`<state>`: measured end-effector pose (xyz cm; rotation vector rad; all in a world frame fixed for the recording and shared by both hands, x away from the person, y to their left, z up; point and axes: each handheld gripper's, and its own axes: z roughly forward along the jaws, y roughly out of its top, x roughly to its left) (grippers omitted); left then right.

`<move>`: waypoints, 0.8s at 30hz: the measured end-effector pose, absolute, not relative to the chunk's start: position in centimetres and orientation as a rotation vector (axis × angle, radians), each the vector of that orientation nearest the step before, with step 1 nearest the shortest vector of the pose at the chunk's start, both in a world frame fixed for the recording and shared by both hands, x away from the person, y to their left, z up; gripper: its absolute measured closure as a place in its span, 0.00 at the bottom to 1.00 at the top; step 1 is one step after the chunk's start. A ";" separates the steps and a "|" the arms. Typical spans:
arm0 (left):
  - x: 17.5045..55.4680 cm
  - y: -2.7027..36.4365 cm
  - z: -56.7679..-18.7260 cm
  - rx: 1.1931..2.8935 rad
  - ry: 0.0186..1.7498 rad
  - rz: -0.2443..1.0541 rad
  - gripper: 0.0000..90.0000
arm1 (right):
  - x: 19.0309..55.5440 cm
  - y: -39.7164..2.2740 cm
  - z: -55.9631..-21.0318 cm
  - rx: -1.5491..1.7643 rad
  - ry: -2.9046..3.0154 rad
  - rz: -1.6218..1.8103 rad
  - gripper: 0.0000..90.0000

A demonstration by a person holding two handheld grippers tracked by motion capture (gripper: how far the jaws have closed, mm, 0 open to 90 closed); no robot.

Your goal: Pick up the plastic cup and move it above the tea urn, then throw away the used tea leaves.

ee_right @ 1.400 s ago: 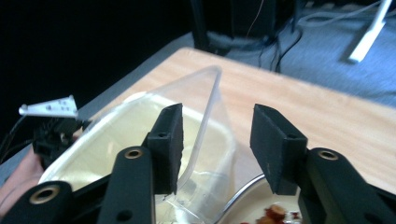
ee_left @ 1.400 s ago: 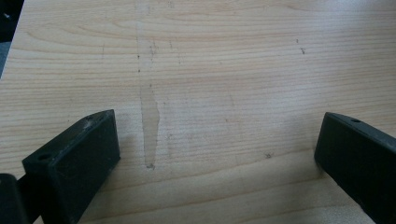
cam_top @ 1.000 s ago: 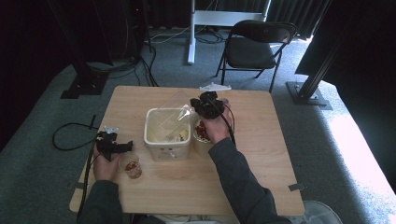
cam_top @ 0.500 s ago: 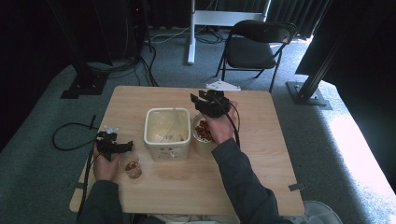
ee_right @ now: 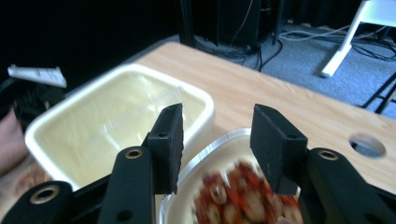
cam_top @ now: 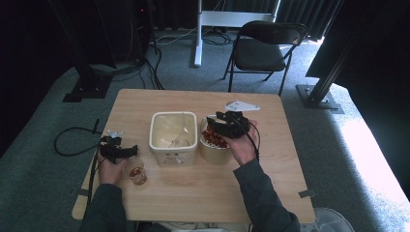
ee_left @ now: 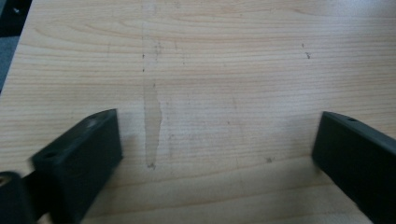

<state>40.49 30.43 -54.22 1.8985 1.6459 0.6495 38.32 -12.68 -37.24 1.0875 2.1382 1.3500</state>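
Your right tongs (cam_top: 218, 119) moved from the white tub (cam_top: 173, 137) toward 3 o'clock over the candy bowl (cam_top: 212, 145), just opening, empty; left tongs (cam_top: 126, 150) open, empty, just narrowing. Next candy not yet picked.

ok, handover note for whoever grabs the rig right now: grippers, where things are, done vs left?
Right gripper: jaws have just been opening, nothing between them; it hangs over the round metal bowl of red wrapped pieces.
Left gripper: open and empty, low over the bare wooden table, beside the small clear glass cup.
The white square plastic tub stands mid-table, touching the bowl; thin clear wrappers lie inside.
Done: some red pieces sit in the cup, wrappers are in the tub.
Left, by the look of it: pick the next piece from the bowl; plenty remain.
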 end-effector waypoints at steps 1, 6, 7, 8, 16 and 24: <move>40.5 30.4 -54.2 1.901 1.645 0.648 0.08 | 38.1 -13.2 -37.5 1.091 2.137 1.342 0.59; 40.3 30.7 -54.1 1.946 1.606 0.622 0.08 | 36.8 -15.5 -38.3 1.106 2.110 1.300 0.58; 40.3 30.8 -54.1 1.950 1.599 0.619 0.08 | 36.5 -15.9 -38.4 1.102 2.106 1.282 0.58; 40.3 30.8 -54.1 1.952 1.595 0.617 0.08 | 36.2 -16.2 -38.5 1.100 2.101 1.264 0.58; 39.6 31.2 -53.5 1.978 1.574 0.596 0.24 | 34.0 -19.5 -39.4 1.102 2.087 1.268 0.54; 37.0 32.5 -53.5 1.955 1.479 0.602 0.46 | 32.6 -22.4 -41.1 1.171 2.076 1.258 0.51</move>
